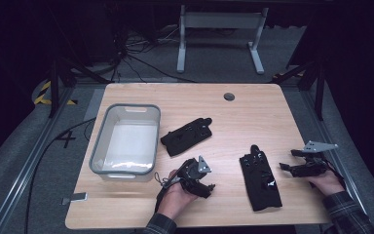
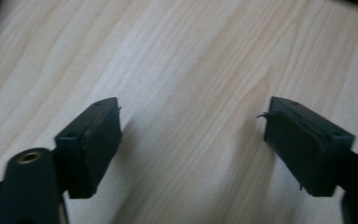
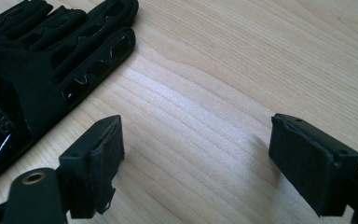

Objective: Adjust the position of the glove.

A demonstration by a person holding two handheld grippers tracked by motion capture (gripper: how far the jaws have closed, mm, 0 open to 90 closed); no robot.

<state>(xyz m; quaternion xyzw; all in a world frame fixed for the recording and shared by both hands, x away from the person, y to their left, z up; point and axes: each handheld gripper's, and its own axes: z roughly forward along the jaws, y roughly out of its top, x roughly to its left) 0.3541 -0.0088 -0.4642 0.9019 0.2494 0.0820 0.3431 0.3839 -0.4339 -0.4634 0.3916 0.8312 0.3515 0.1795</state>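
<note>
Two black gloves lie flat on the wooden table. One glove rests near the middle, right of the bin. The other glove lies toward the front right, and its fingers show at the upper left of the right gripper view. My left gripper sits low at the front centre, jaws wide apart over bare wood, nothing between them. My right gripper stands open just right of the front glove, empty.
A grey plastic bin with a white inside stands at the table's left. A round cable hole sits near the far edge. Beyond the table are a white desk frame and floor cables.
</note>
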